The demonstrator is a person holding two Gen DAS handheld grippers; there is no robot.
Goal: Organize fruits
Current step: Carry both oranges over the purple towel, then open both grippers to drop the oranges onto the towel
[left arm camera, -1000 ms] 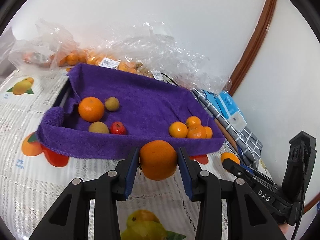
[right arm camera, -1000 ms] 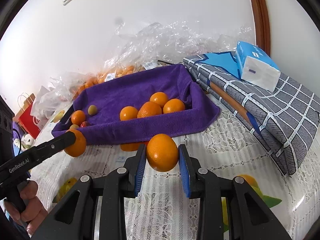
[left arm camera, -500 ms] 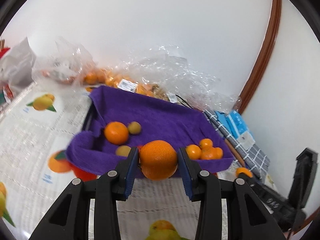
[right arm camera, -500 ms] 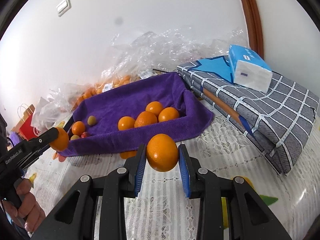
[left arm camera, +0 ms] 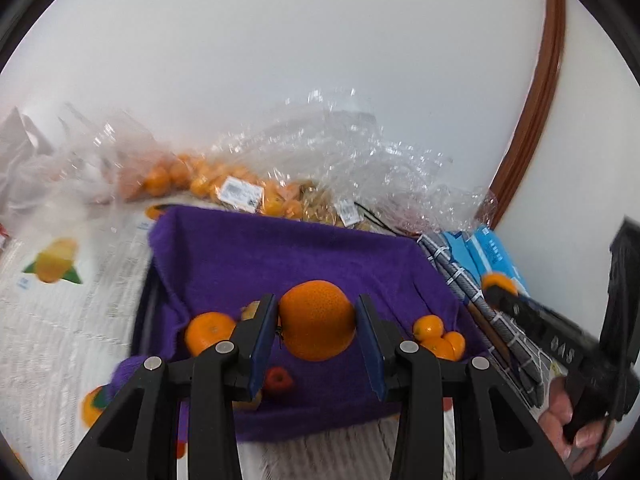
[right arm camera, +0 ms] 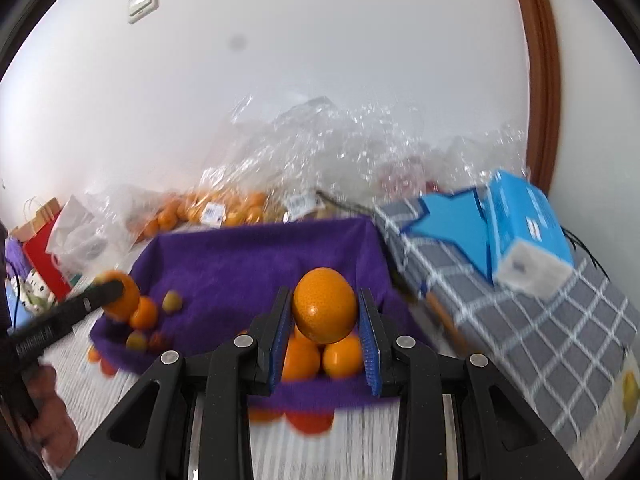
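A purple towel-lined tray point(left arm camera: 280, 256) point(right arm camera: 240, 264) lies on the table. My left gripper point(left arm camera: 317, 322) is shut on a large orange point(left arm camera: 317, 320) and holds it above the tray's near left part, over another orange point(left arm camera: 208, 332) and a small red fruit point(left arm camera: 278, 380). My right gripper point(right arm camera: 325, 312) is shut on an orange point(right arm camera: 325, 310) above the tray's near right corner, over a cluster of oranges point(right arm camera: 320, 356) point(left arm camera: 438, 336). A small greenish fruit point(right arm camera: 173, 301) lies at the tray's left. Each gripper shows in the other's view, the right gripper point(left arm camera: 500, 286) and the left gripper point(right arm camera: 116, 292).
Clear plastic bags of oranges point(left arm camera: 224, 188) point(right arm camera: 224, 212) sit behind the tray against the wall. A folded grey checked cloth point(right arm camera: 540, 320) with a blue tissue pack point(right arm camera: 528, 232) lies right of the tray. A red paper bag point(right arm camera: 40, 248) stands far left.
Both grippers have risen and moved forward with their oranges, from in front of the tray to above its near part.
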